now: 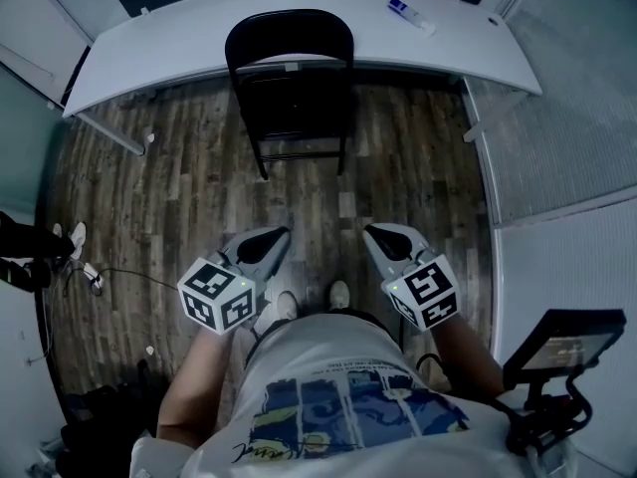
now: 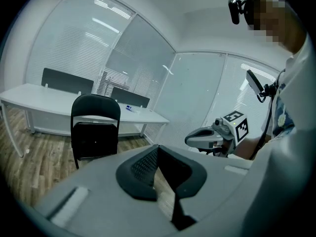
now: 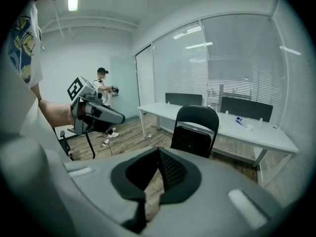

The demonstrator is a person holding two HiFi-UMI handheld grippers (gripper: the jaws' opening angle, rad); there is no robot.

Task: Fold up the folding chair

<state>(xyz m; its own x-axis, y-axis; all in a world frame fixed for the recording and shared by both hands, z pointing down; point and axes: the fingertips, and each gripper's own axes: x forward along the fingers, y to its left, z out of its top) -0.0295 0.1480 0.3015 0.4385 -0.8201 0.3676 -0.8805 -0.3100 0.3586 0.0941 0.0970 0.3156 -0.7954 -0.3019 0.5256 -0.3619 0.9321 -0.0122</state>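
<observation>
Chair (image 1: 291, 78) stood unfolded at the near edge of the desk (image 1: 199, 38), well ahead of left gripper (image 1: 269, 235) and right gripper (image 1: 383, 232), both pinched shut, empty; kept shut, they risked just shoving it into the desk.

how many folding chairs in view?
1. The black folding chair stands against the near edge of the white desk, at mid-length. Others may be out of frame.

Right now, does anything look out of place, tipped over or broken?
Nothing stands out. The folding chair stands upright and unfolded by the white desk; only a loose cable lies on the floor.
</observation>
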